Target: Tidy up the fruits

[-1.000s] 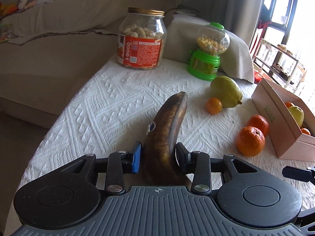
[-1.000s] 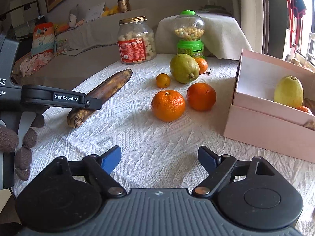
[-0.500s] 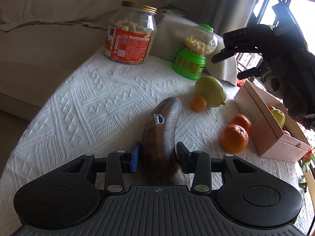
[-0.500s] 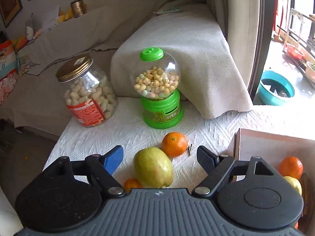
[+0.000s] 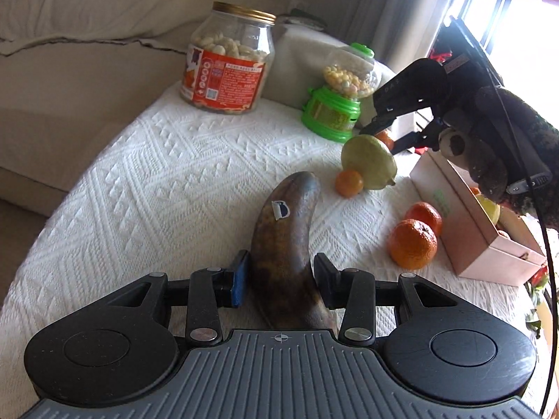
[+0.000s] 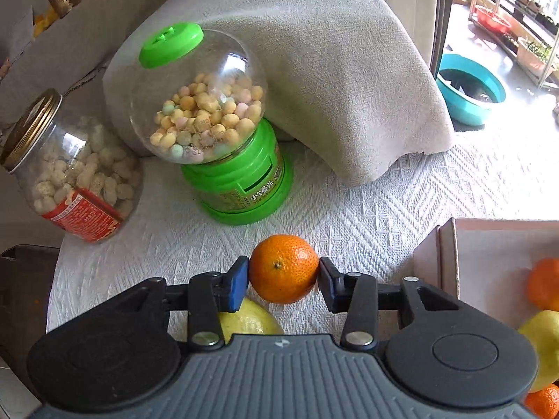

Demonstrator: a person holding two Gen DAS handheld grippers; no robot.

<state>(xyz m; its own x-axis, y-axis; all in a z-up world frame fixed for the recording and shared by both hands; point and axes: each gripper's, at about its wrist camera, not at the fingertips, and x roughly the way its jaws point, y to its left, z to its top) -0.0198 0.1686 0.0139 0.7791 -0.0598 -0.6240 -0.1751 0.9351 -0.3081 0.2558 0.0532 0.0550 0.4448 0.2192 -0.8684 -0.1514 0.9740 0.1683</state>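
In the right wrist view our right gripper (image 6: 283,276) is closing on a small orange (image 6: 283,268) at lower centre, both pads touching its sides. The pink box (image 6: 496,262) lies just to the right at the frame's edge, already holding 2 oranges and a yellow-green fruit, so we judge the coming carry is a short move rightward. A green pear (image 6: 248,318) sits directly below the orange.

In the left wrist view our left gripper (image 5: 279,279) grasps a browned banana (image 5: 284,241), its jaws easing open slightly; its long axis runs up the frame, away from us, the tip just right of centre. The right hand is nearer the box.

A second ago the right jaws stood wide over bare cloth, facing 2 larger oranges; half a second ago they hovered open above the pear.
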